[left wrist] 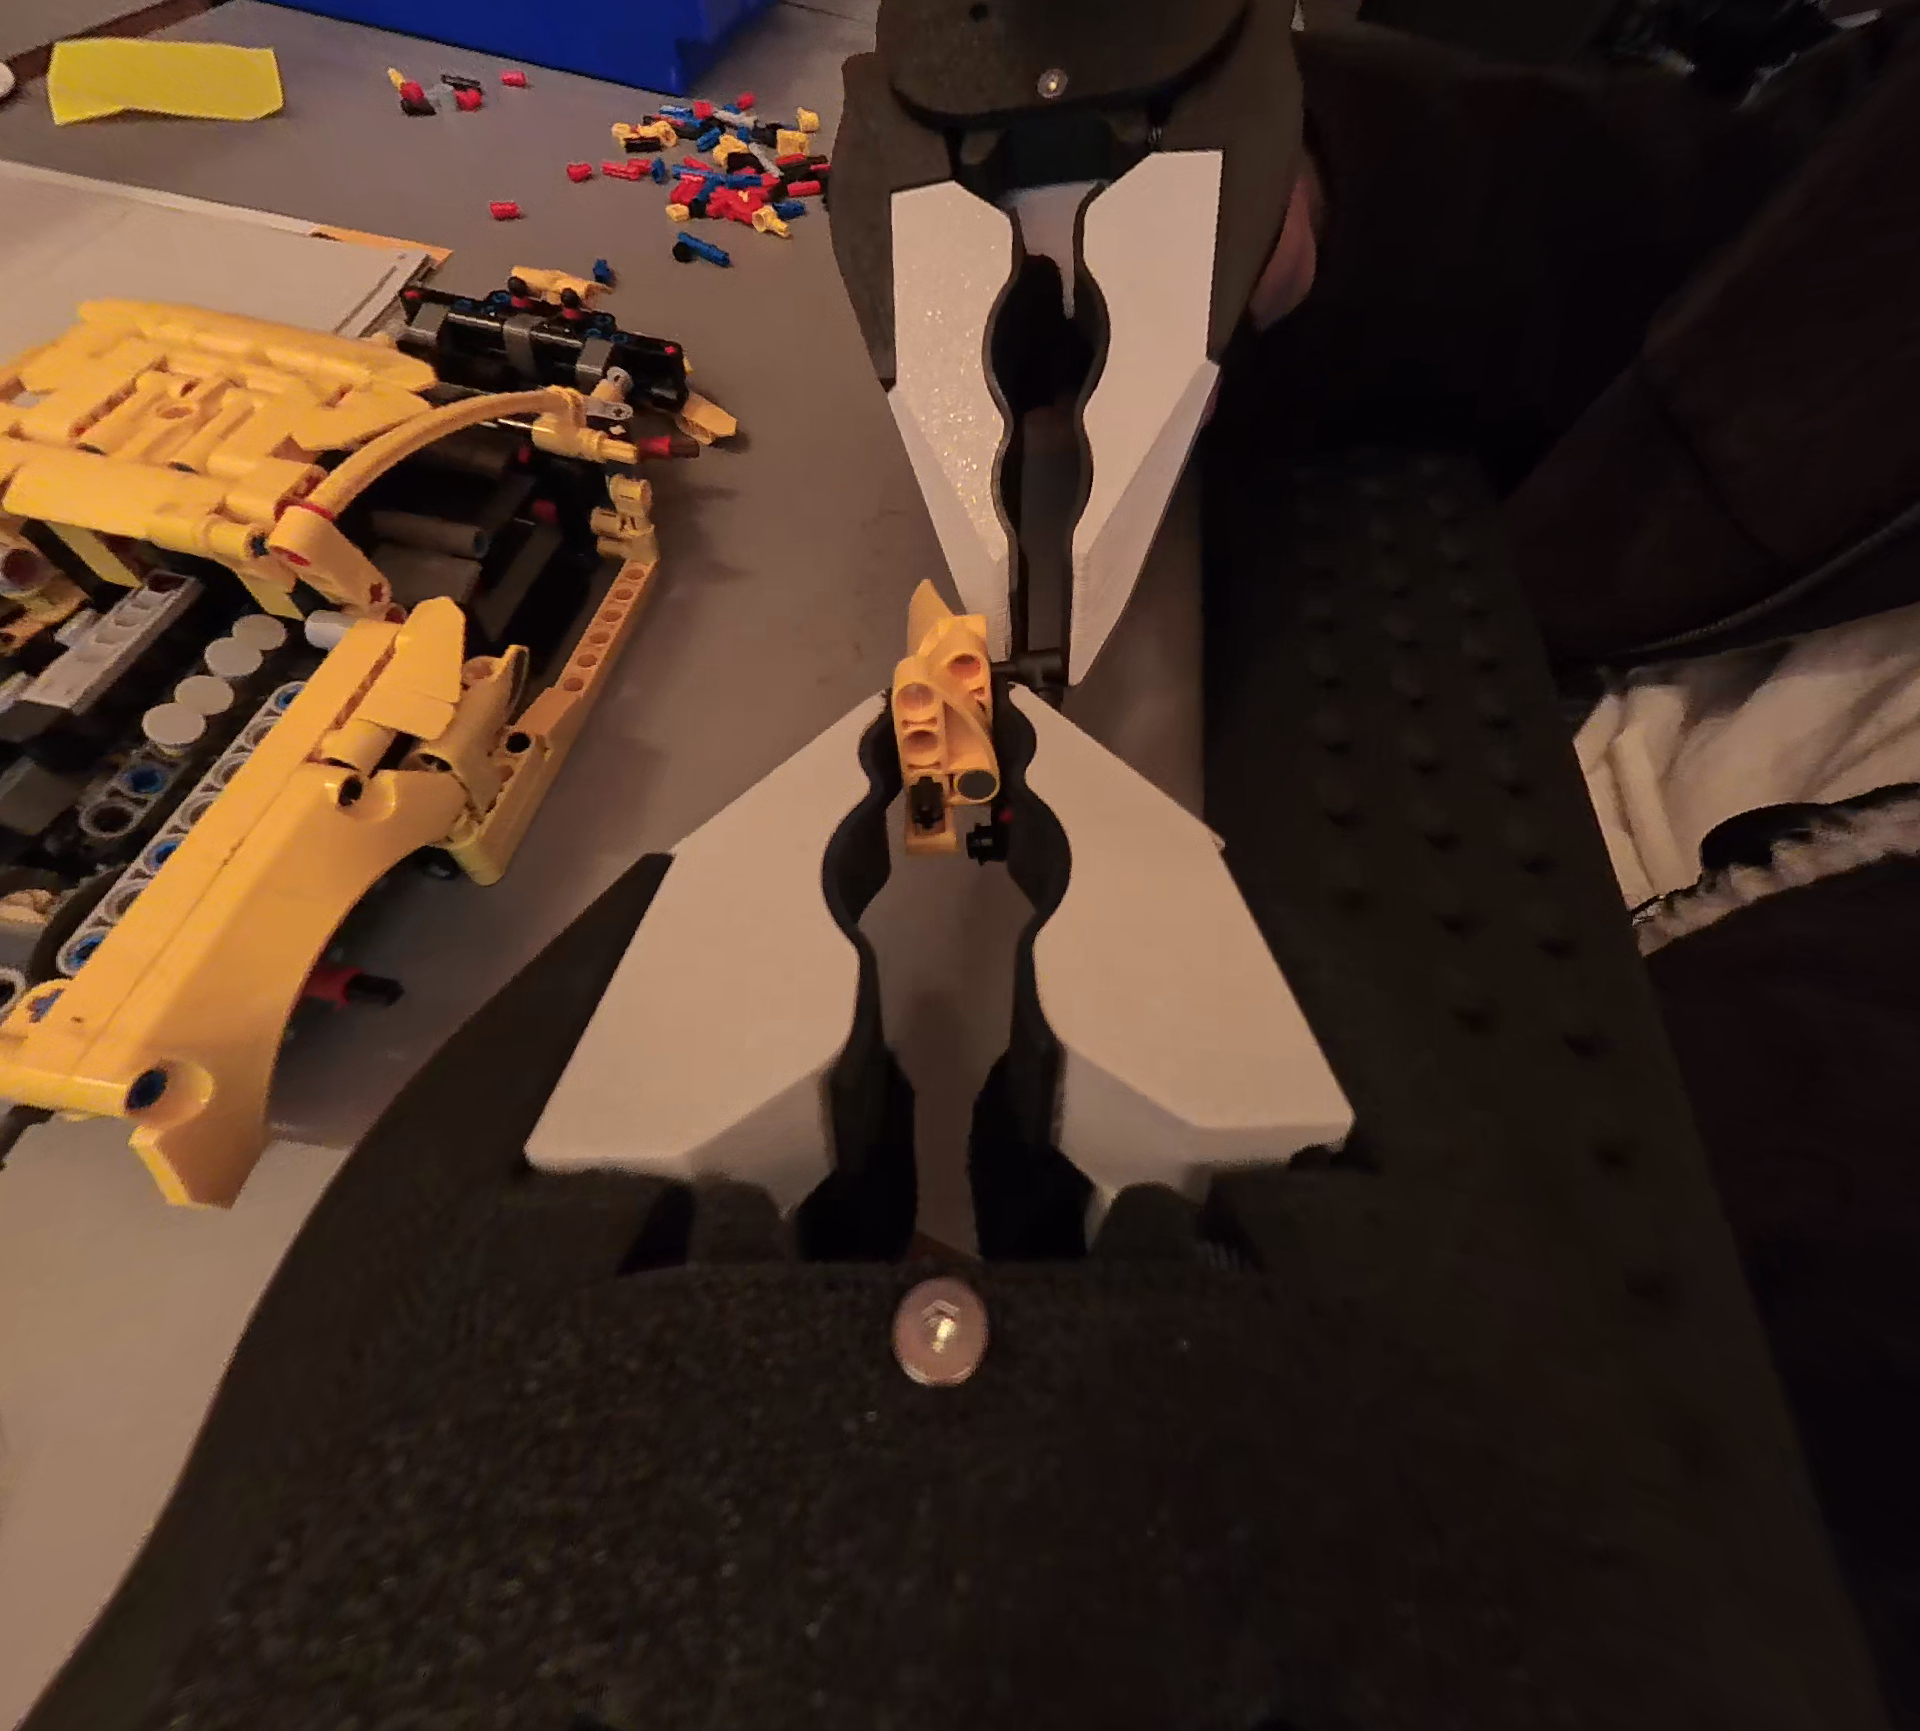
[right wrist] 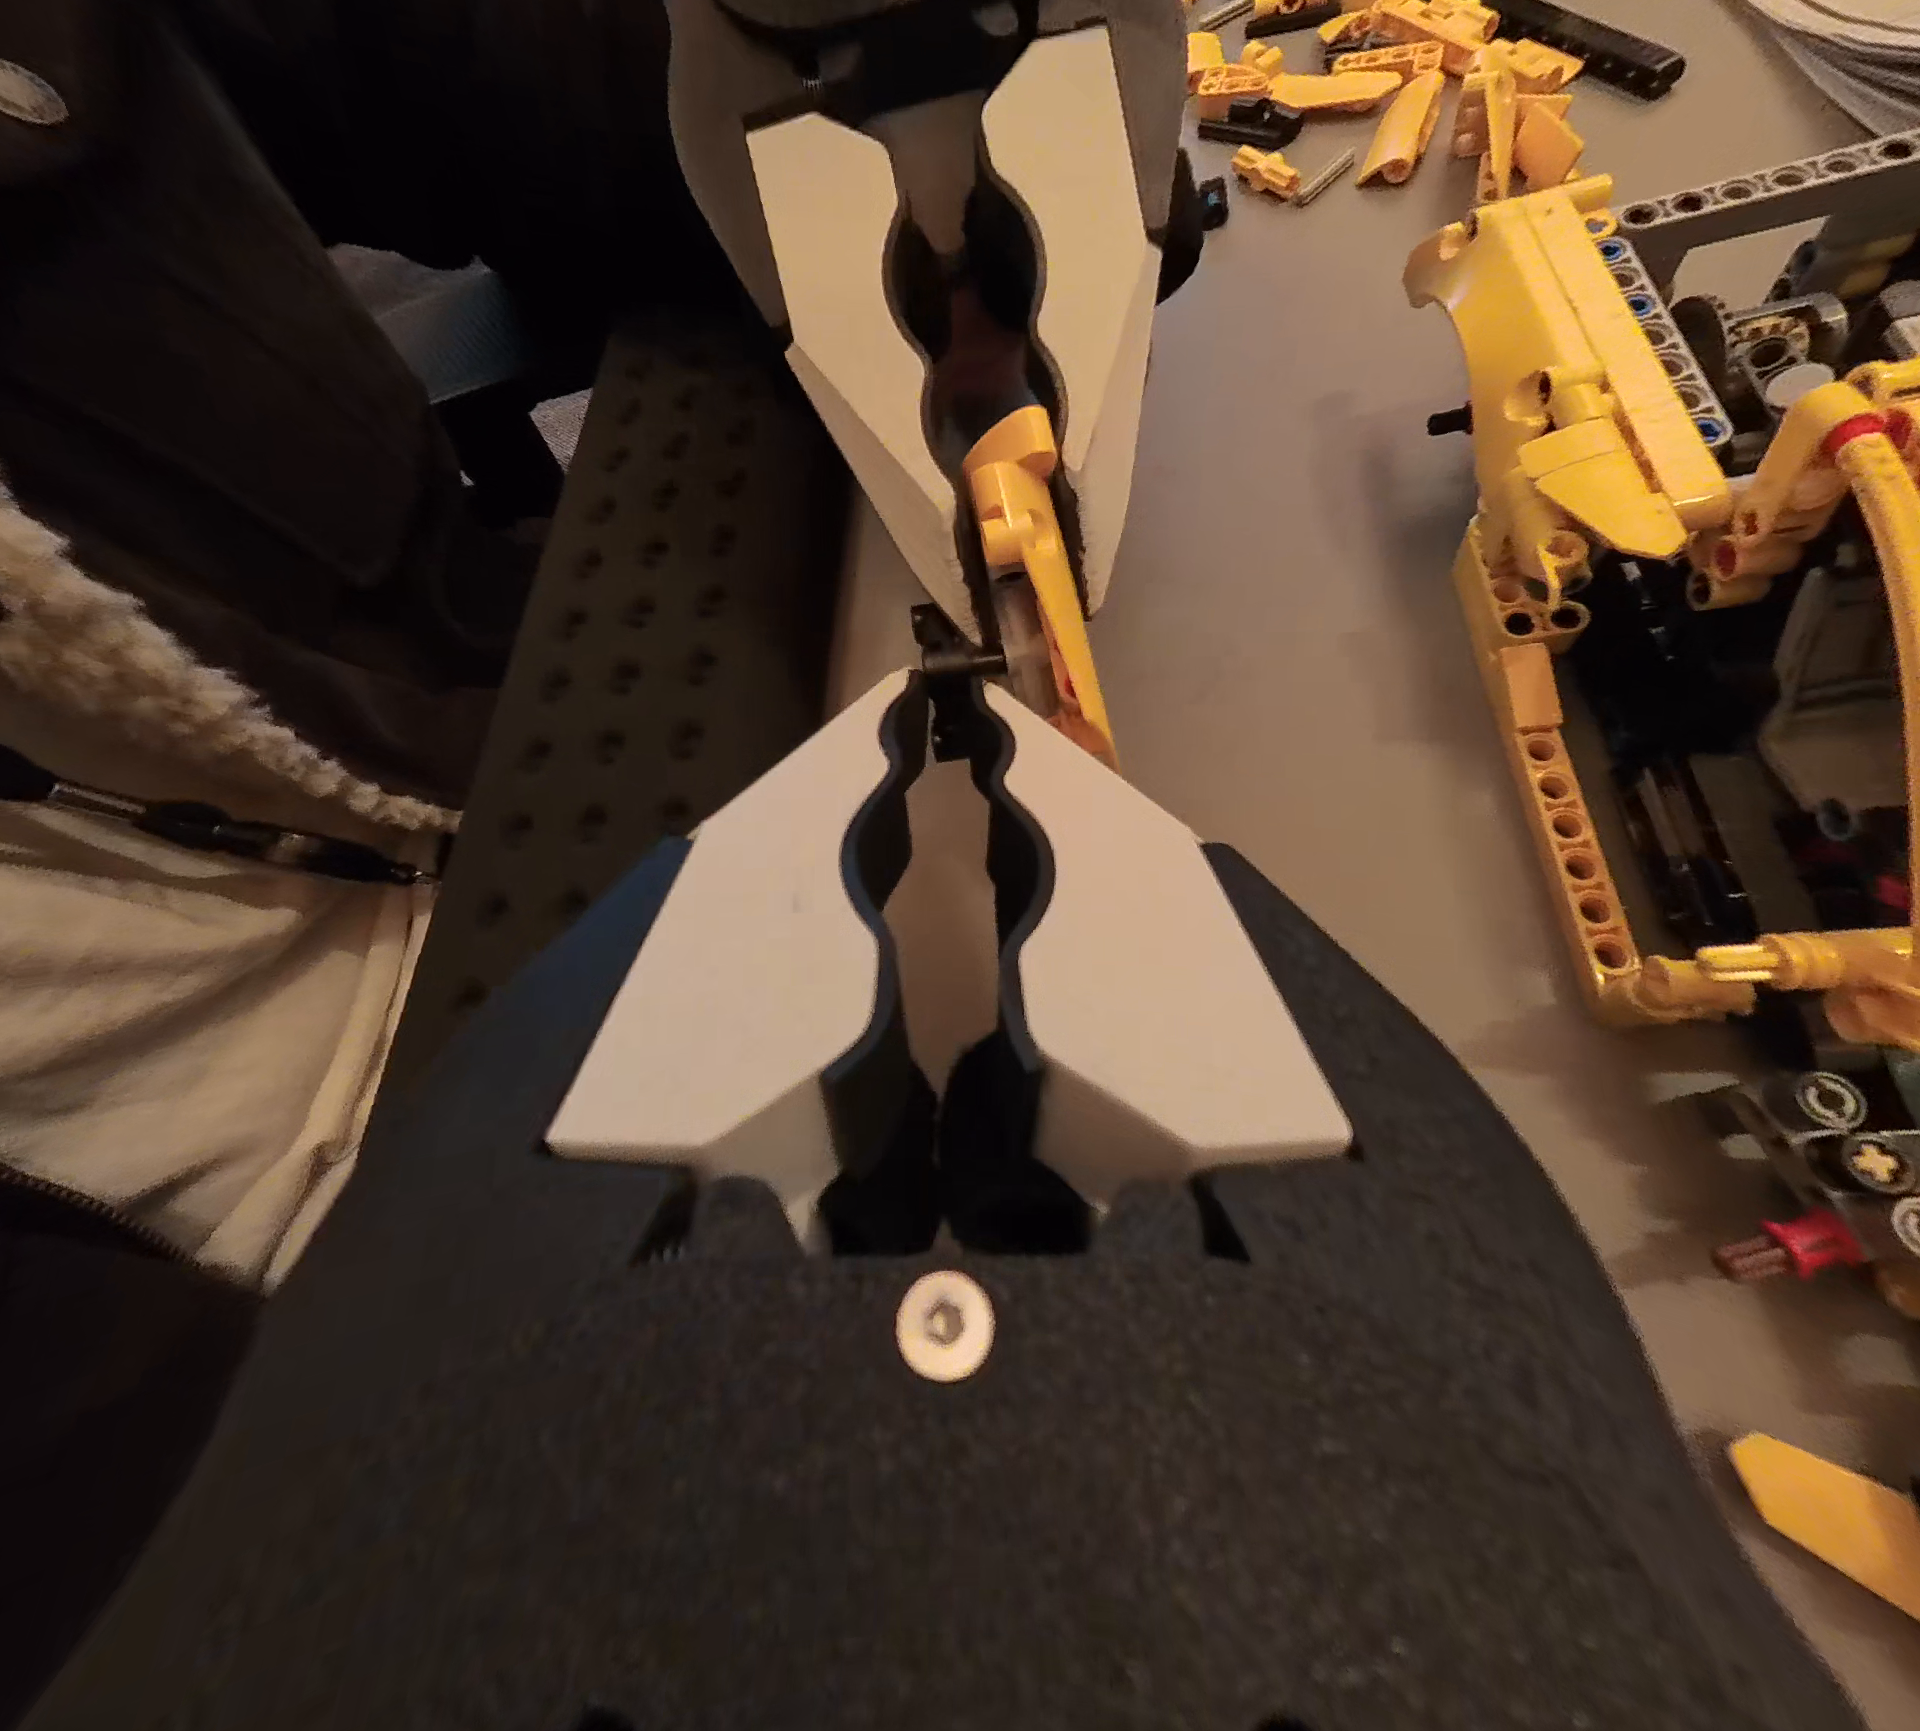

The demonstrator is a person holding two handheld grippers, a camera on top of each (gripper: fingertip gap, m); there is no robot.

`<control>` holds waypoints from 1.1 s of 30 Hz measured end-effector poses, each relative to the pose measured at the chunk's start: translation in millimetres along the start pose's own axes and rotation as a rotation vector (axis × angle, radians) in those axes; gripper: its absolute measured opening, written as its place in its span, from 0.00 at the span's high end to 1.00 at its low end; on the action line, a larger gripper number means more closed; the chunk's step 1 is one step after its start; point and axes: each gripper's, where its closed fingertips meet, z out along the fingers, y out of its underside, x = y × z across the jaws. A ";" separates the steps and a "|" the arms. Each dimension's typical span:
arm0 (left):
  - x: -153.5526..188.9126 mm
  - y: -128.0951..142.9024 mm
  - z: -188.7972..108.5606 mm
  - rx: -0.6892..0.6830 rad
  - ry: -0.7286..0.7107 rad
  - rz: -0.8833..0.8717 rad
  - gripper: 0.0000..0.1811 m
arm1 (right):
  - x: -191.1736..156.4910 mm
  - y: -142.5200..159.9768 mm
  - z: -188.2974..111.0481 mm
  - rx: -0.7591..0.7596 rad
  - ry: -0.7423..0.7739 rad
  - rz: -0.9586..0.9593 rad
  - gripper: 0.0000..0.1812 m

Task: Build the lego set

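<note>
You are holding the two tongs tip to tip above the grey counter (left wrist: 790,538), and the coming move turns on one short line between them. Your left tongs (left wrist: 951,746) are closed on a small yellow plastic lego sub-assembly (left wrist: 945,725) with round pin holes, its long axis running along the fingers and poking past the tips. Your right tongs (right wrist: 951,694) are pinched nearly shut on a small black plastic connector pin piece (right wrist: 948,658), which is sitting just beyond their tips and touching the yellow piece's side. The pin's axis is lying crosswise to both pairs of tongs, so I judge you are pressing it sideways into a hole, with the right tongs doing the pushing. Counting: two tongs, one yellow sub-assembly, one black pin piece. Off to the left of the left tongs, well apart, one large yellow and black partly built lego car (left wrist: 260,642) is resting on the counter, with one scattered heap of red, blue and yellow small pins (left wrist: 727,169) beyond it.
</note>
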 end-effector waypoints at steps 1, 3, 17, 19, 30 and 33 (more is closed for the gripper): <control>-0.4 -1.0 -0.1 0.005 -0.006 0.006 0.91 | 0.5 -0.5 -0.6 0.000 0.006 -0.008 0.97; -0.4 -3.1 0.1 0.018 -0.013 0.005 0.91 | 0.7 -1.8 -2.0 0.003 0.014 -0.028 0.97; -13.1 -12.7 -0.1 0.090 -0.013 -0.151 0.91 | 14.2 -11.7 -12.5 0.051 0.203 -0.158 0.96; -16.9 -10.7 0.2 0.082 -0.030 -0.155 0.91 | 19.4 -12.3 -12.4 0.051 0.262 -0.185 0.94; -16.7 -3.9 2.8 0.033 -0.060 -0.088 0.91 | 25.0 -9.9 -9.4 0.063 0.255 -0.187 0.88; -15.3 -0.3 4.0 0.008 -0.058 -0.078 0.91 | 27.0 -14.7 -13.7 0.078 0.305 -0.237 0.89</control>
